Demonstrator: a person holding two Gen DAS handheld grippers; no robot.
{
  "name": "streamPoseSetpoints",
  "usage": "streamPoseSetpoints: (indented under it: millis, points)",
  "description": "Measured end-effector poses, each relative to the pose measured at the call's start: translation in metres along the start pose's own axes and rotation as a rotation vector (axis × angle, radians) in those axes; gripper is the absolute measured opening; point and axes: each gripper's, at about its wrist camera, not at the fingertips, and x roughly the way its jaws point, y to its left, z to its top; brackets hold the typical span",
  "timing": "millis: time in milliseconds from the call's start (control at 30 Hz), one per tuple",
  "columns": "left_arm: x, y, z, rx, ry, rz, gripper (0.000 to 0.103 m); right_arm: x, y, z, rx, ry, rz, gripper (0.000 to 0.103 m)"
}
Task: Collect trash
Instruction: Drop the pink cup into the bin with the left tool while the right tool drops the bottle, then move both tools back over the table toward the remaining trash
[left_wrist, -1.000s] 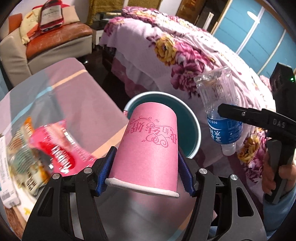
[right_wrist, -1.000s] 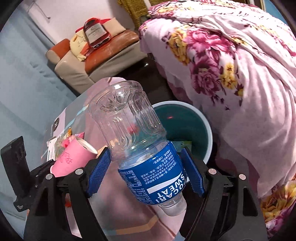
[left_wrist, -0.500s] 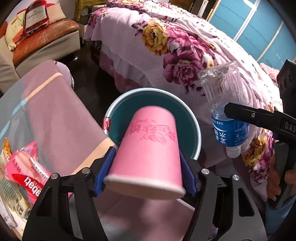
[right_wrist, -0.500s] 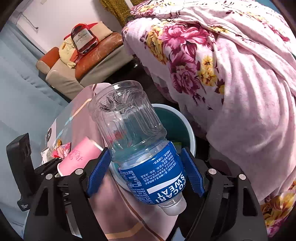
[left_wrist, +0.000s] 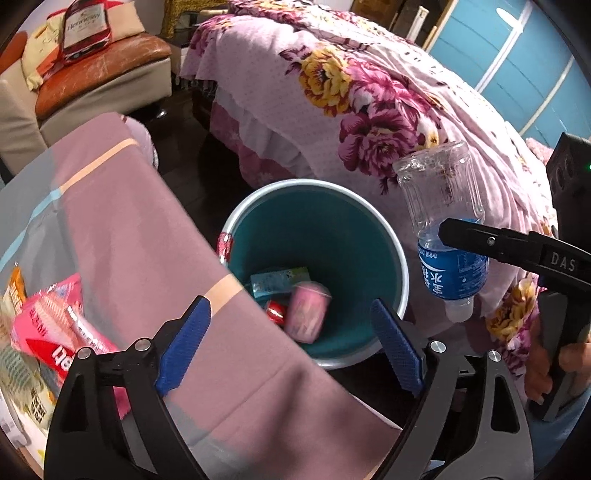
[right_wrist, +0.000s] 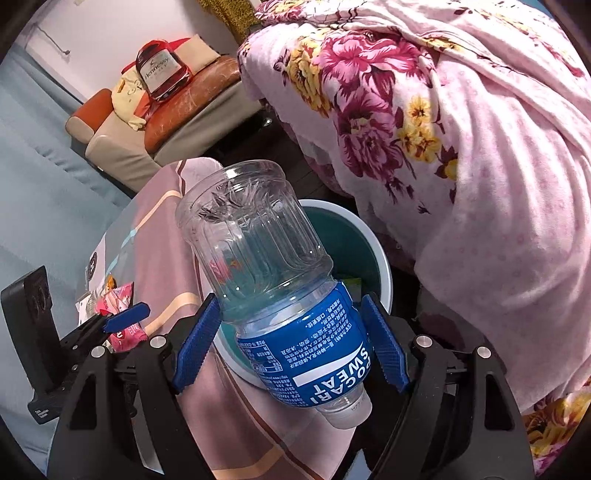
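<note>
Left gripper (left_wrist: 291, 347), jaws opening and empty, above the bin (left_wrist: 400, 258); a blurred pink cup (left_wrist: 306, 314), probably falling, inside. Right gripper (right_wrist: 291, 343) clamps the light, crushable bottle (right_wrist: 258, 258) at its label.

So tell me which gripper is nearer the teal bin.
Left. The left gripper hangs right over the teal bin, its jaws opening with nothing between them and the pink cup inside the bin. The right gripper, shut on the bottle, sits beside the rim.

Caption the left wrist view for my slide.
Left hand-held gripper opening above teal bin; pink cup inside.
</note>
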Motion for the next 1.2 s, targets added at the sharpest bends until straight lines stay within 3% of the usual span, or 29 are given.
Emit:
streamPoseSetpoints:
  millis: [800, 1200]
  points:
    - [-0.041, 0.044, -0.025, -0.089, -0.04, 0.027, 0.09, 0.037, 0.036, -0.002, -0.049, 0.083, -0.038, 0.074]
    - [-0.053, 0.06, -0.038, -0.13, -0.053, 0.016, 0.09, 0.026, 0.053, -0.009, -0.069, 0.07, -0.063, 0.079]
